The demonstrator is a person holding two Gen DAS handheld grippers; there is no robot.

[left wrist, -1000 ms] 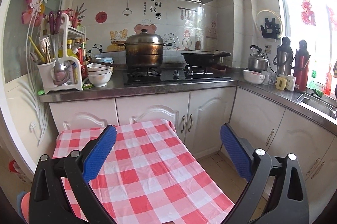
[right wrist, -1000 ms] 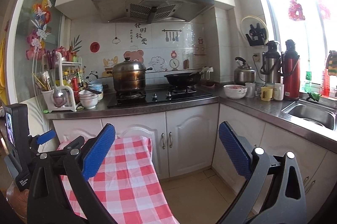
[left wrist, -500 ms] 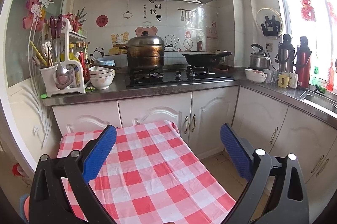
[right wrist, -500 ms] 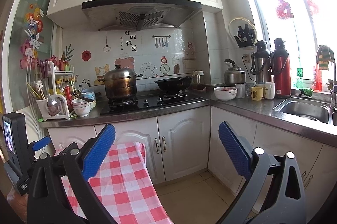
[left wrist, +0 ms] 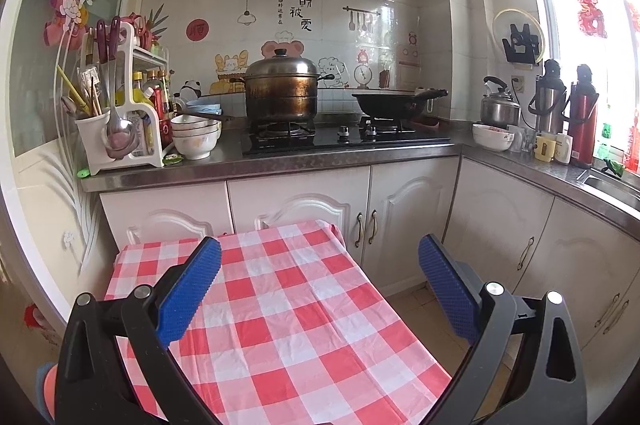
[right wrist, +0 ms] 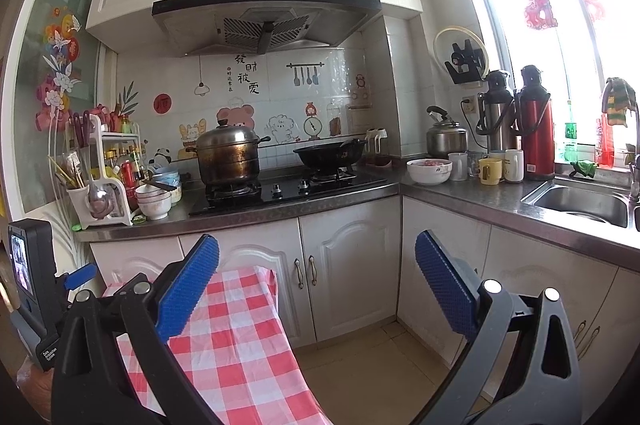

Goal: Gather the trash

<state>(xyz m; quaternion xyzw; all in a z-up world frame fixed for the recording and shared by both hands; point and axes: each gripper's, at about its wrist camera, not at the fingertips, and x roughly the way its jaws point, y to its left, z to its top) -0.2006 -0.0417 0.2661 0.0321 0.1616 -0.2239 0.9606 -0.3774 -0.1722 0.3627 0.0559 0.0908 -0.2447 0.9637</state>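
My left gripper (left wrist: 319, 263) is open and empty, held above a small table with a red-and-white checked cloth (left wrist: 280, 313). My right gripper (right wrist: 316, 261) is open and empty, to the right of the same table (right wrist: 236, 337), facing the kitchen counter. The left gripper's camera body (right wrist: 30, 277) shows at the far left of the right wrist view. Small green scraps lie on the counter by the utensil rack: one near the bowls (left wrist: 173, 158) and one at the counter's left end (left wrist: 83, 172). No trash shows on the cloth.
A grey counter (left wrist: 320, 161) holds a utensil rack (left wrist: 120, 113), stacked bowls (left wrist: 196, 137), a steel pot (left wrist: 282, 93) and a black wok (left wrist: 394, 103) on the hob. Kettle, flasks, mugs and a sink (right wrist: 580, 203) stand at the right. White cabinets below; tiled floor (right wrist: 360, 365).
Both grippers have tilted upward and drawn back a little, so the counter and wall cupboards sit lower in view. Both stay open and empty.
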